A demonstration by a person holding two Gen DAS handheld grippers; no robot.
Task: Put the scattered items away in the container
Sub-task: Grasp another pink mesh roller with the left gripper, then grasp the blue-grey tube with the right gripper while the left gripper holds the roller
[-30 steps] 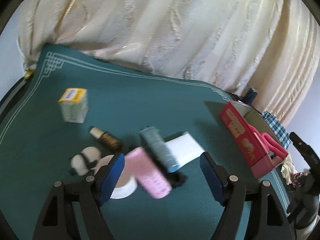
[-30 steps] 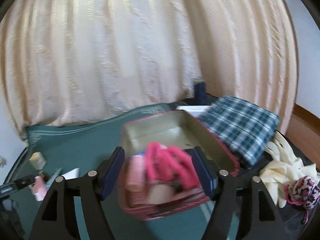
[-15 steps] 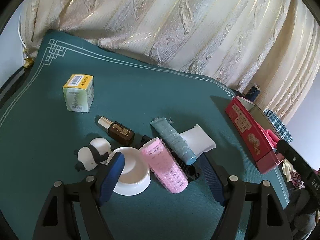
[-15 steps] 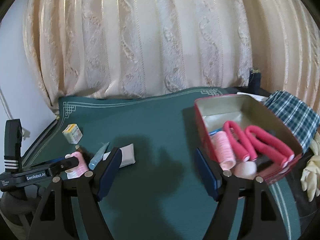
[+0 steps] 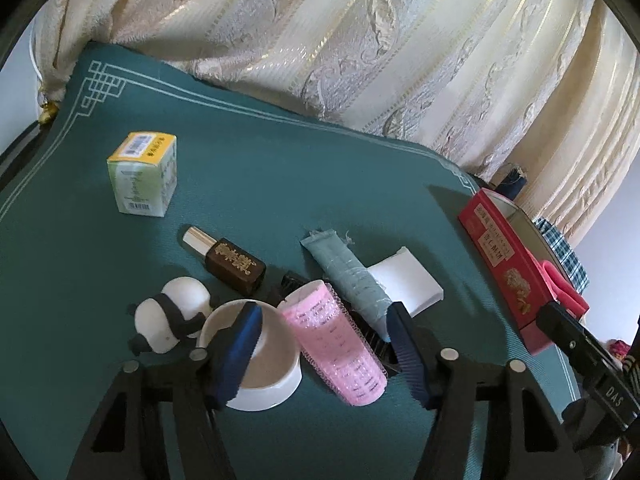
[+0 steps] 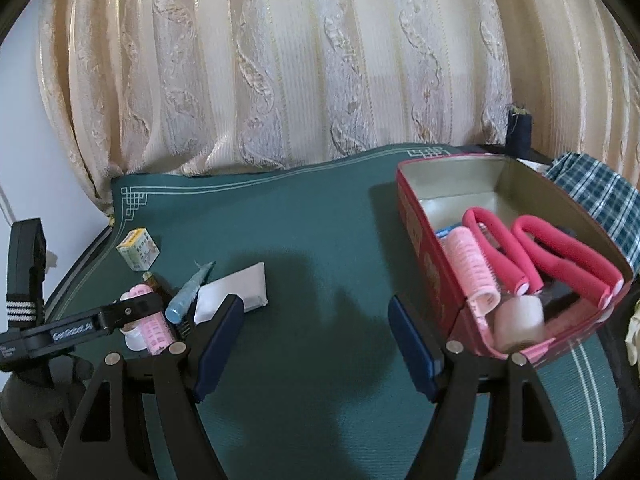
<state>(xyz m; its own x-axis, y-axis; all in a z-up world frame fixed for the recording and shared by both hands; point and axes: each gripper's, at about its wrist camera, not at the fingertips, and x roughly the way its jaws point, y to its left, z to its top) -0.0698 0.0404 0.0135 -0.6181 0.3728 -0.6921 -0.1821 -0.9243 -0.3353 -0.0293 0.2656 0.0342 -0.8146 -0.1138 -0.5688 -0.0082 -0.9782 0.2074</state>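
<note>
On the green mat lie a pink hair roller (image 5: 336, 340), a white cup (image 5: 260, 364), a teal tube (image 5: 346, 276), a white packet (image 5: 408, 280), a brown bottle (image 5: 232, 264), a panda toy (image 5: 168, 320) and a yellow-topped box (image 5: 142, 174). My left gripper (image 5: 324, 352) is open with its fingers either side of the pink roller and cup. The red tin (image 6: 412, 208) at the right holds pink rollers (image 6: 472, 264) and other items. My right gripper (image 6: 316, 344) is open and empty above bare mat, left of the tin.
A cream curtain (image 6: 320, 60) hangs behind the table. A checked cloth (image 6: 596, 192) lies right of the tin. A black comb (image 5: 292, 284) lies under the roller and tube. The left gripper also shows in the right wrist view (image 6: 80, 328).
My left gripper has moved closer to the cluster, now straddling the pink roller. My right gripper has swung left, away from the tin, and now faces the mat's middle.
</note>
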